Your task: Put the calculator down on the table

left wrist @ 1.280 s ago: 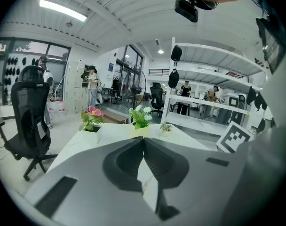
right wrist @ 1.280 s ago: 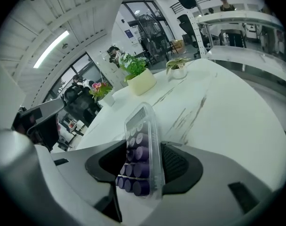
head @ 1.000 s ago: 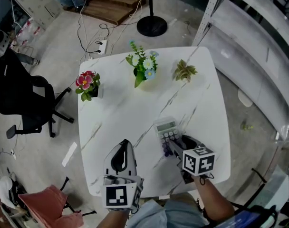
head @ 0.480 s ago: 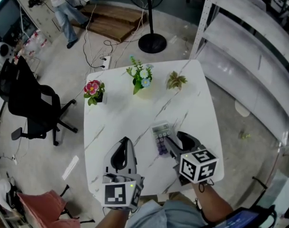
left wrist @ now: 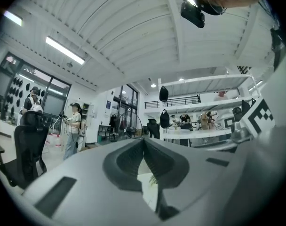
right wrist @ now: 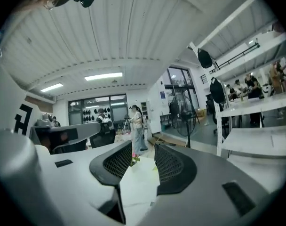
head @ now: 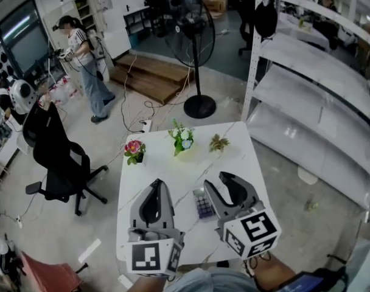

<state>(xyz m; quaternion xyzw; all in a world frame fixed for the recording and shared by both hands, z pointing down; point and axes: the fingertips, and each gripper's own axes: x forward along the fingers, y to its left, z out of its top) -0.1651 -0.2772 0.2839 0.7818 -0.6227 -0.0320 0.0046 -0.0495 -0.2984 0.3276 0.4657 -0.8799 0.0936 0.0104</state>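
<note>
Rising off the tabletop since a second ago, the left hand-held gripper is holding its jaws together, empty; the right hand-held gripper is closing on nothing. The calculator is lying on the tabletop, released.

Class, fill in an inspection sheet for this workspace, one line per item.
Surface: white marbled table.
Job's things: calculator lying flat on the table, held by neither gripper.
Clutter: pink flowers, blue-white flowers and a green plant at the far edge.
Grippers: left gripper shut, empty; right gripper closing, nothing between its jaws.
Cables: cables on the floor near a power strip.
Surroundings: office chair, fan, shelving, a standing person.
</note>
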